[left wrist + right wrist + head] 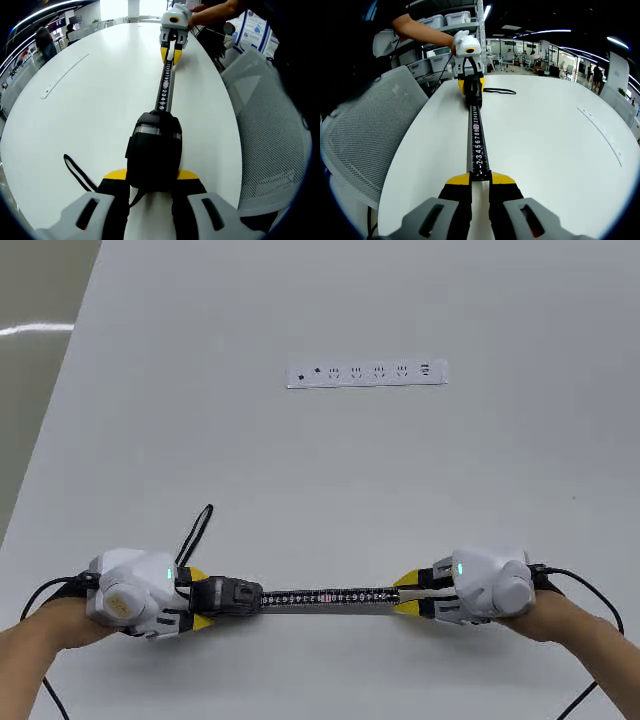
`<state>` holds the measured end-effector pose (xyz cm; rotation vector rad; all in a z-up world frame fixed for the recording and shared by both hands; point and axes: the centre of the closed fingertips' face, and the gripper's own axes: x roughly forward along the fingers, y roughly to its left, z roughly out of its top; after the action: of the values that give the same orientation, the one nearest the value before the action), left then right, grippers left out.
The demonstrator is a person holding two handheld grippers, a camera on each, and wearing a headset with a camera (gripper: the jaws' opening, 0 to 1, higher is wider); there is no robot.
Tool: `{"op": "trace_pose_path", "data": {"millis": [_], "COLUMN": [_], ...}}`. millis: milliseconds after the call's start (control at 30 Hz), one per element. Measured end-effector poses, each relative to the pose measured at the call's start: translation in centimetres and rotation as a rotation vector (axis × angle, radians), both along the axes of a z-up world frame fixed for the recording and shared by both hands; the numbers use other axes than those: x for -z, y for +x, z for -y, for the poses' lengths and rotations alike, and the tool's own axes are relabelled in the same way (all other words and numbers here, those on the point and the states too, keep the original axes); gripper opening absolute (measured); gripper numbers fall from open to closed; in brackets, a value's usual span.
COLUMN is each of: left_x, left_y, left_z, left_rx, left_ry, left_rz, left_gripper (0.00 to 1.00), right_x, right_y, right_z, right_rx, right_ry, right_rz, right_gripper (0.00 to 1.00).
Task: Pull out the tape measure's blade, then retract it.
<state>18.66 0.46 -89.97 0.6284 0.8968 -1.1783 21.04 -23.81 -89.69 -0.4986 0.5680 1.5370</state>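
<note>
White table [300,470]: power strip [366,373], tape measure's strap [197,533]

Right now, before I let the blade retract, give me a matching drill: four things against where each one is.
Things: 1 tape measure case; 2 blade; 3 power strip; 4 strap.
States: A flat, far middle of the table; B clamped in the left gripper; C looped loose on the table by the left gripper; D stretched out, tip pinched by the right gripper.
Pairs: 1-B; 2-D; 3-A; 4-C.
</note>
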Motion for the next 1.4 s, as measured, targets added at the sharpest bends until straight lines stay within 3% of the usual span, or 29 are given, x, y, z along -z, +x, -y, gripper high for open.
{"op": "trace_pose_path", "data": {"millis": [1400], "left_x": [0.0], "left_y": [0.1], "left_z": [0.2], "left_rx": [-0.025], "left_ry": [0.005], "left_rz": [0.004], "left_gripper": [0.28], "right_x": [0.3], "right_y": [0.4], "right_z": [3.0], "right_rx": [0.021], "right_ry": [-0.019], "right_rz": [0.000], "right_gripper": [0.09]}}
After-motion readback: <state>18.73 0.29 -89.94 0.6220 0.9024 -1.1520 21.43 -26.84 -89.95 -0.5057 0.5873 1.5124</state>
